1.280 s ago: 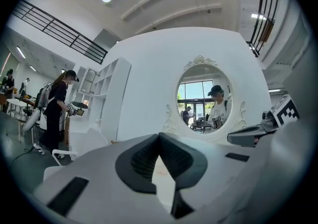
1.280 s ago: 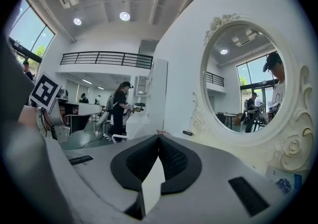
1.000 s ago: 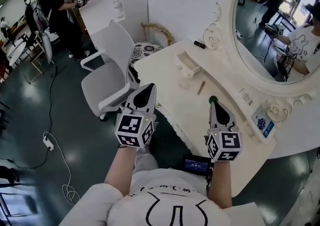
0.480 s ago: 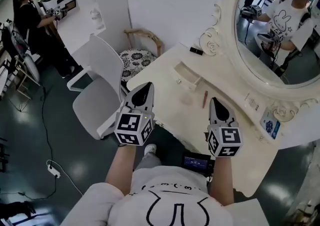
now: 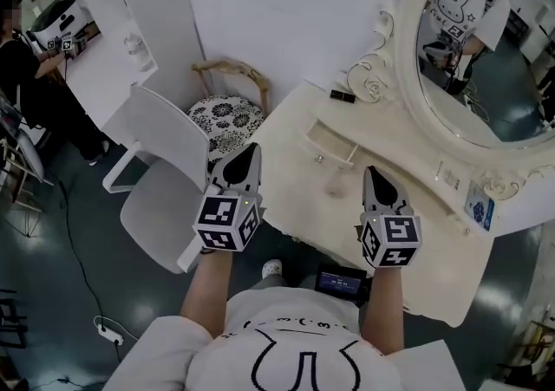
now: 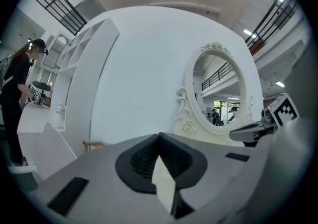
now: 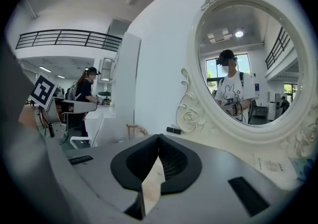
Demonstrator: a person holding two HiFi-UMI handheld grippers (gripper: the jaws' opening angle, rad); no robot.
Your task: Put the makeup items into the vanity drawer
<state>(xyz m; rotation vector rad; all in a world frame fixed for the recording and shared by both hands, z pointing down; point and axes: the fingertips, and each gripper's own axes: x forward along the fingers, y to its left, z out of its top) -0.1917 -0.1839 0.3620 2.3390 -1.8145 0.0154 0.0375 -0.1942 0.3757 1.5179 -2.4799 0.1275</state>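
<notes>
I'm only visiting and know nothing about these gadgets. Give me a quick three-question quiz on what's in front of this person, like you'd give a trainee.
1. Fill in: the drawer on the vanity top stands ____ (open or shut).
2. True or false: the right gripper is holding a makeup item.
3. The small black item lies: A) inside the drawer; B) on the vanity top, close to the mirror; C) in the right gripper's jaws.

Key: 1 open. 2 false, its jaws are shut together with nothing between them. 3 B.
</notes>
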